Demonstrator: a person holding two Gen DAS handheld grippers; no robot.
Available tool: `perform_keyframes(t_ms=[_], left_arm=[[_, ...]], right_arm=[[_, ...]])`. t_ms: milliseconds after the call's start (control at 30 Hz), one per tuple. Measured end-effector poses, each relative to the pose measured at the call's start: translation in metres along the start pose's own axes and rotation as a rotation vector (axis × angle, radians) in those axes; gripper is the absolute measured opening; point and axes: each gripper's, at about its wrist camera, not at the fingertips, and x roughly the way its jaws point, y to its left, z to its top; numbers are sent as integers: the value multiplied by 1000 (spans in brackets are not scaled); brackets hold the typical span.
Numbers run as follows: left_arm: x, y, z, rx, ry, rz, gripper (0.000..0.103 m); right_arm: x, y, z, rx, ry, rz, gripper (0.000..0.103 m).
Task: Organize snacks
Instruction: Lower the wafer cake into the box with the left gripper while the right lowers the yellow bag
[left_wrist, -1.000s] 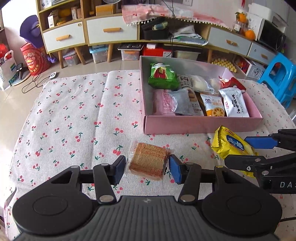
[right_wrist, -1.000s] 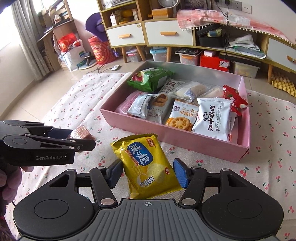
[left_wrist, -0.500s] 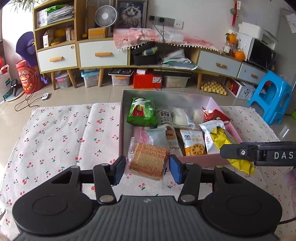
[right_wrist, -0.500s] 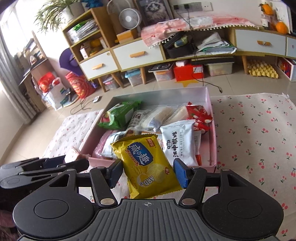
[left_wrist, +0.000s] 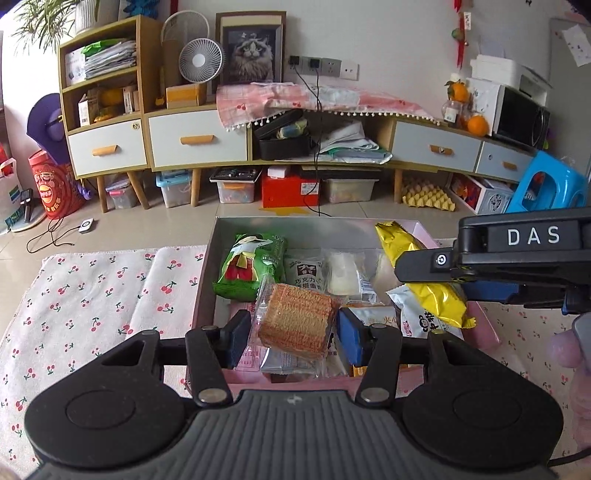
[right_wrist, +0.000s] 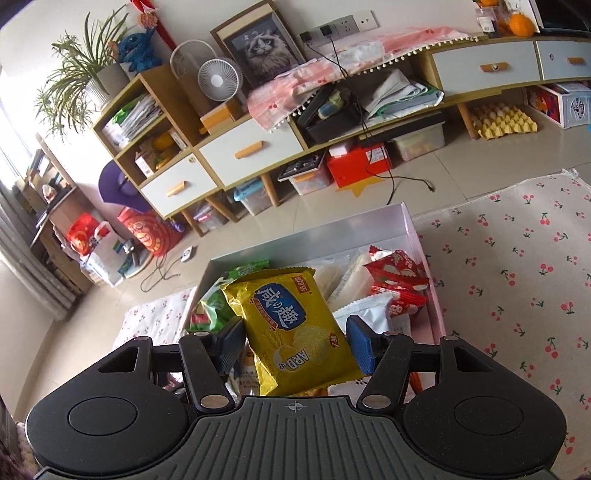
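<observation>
My left gripper (left_wrist: 293, 334) is shut on a clear-wrapped brown wafer pack (left_wrist: 297, 319) and holds it in the air over the near part of the pink snack box (left_wrist: 487, 325). My right gripper (right_wrist: 295, 345) is shut on a yellow biscuit bag (right_wrist: 295, 332), tilted, above the same box (right_wrist: 413, 229). In the left wrist view the yellow bag (left_wrist: 424, 280) hangs at the right under the other gripper's black body. Inside the box lie a green packet (left_wrist: 251, 266), white packets (left_wrist: 417, 317) and a red packet (right_wrist: 399, 273).
The box sits on a white cloth with cherry print (left_wrist: 92, 295) spread over a tiled floor. Behind it stands a long low cabinet with drawers (left_wrist: 199, 140), storage bins and a red box (left_wrist: 290, 190) underneath, and a blue stool (left_wrist: 550, 184) at the right. A hand shows at the right edge (left_wrist: 565, 350).
Both grippers have lifted their packs off the cloth and carried them forward over the pink box. The right gripper has rolled, so its view is now tilted.
</observation>
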Motion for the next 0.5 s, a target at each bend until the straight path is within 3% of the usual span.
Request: perform_keyframes(t_ms=[267, 333, 367, 433, 500], left_arm=[[9, -1, -7, -8, 12, 8, 50], [9, -2, -7, 0, 7, 13, 55], [7, -3, -8, 9, 4, 14, 65], [5, -4, -7, 18, -5, 13, 73], [4, -5, -7, 21, -2, 9, 77]], right_arm=[[13, 1, -4, -6, 11, 1, 60], [12, -3, -3, 6, 17, 21, 62], [13, -4, -3, 13, 25, 23, 67], [11, -6, -3, 22, 24, 12, 74], [10, -6, -3, 14, 24, 5, 74]])
